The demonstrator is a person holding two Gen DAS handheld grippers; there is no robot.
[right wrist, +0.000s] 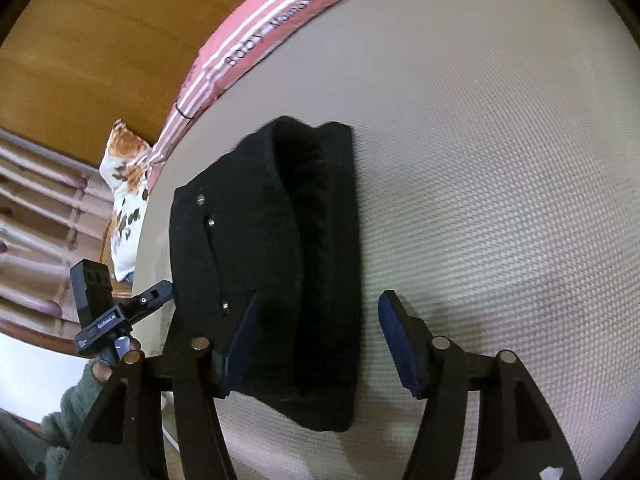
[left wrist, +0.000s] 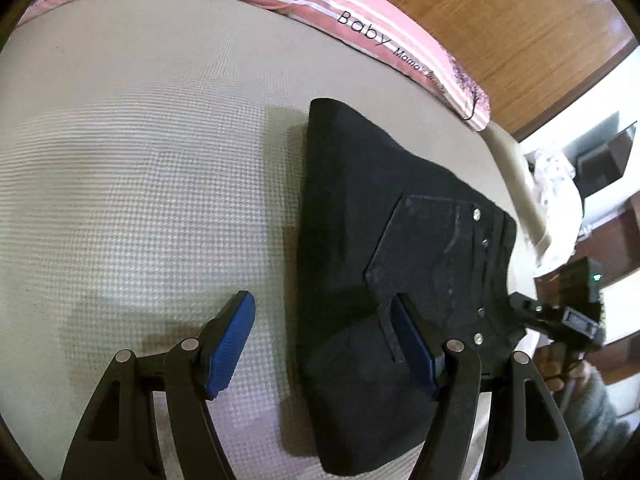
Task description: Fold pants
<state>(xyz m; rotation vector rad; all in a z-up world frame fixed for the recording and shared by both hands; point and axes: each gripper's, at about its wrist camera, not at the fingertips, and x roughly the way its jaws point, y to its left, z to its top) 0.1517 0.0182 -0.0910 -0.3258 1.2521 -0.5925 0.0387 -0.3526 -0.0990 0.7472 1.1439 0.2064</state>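
Pants (left wrist: 384,240), black, folded into a compact bundle on pale textured mat (left wrist: 140,160), near its edge, pocket and rivets facing up. Left gripper (left wrist: 324,344) spread wide, one blue pad over the bundle. Right gripper (right wrist: 316,344) also wide, straddling the bundle's edge, empty. Pink striped blanket (left wrist: 360,12) along mat's far side, wooden floor (left wrist: 500,8) beyond.

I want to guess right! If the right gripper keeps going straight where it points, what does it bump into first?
Probably the folded black pants. The right gripper is open, and the pants lie between and ahead of its fingers on the mattress. Depth is hard to judge here, so it might press the mattress beside them.
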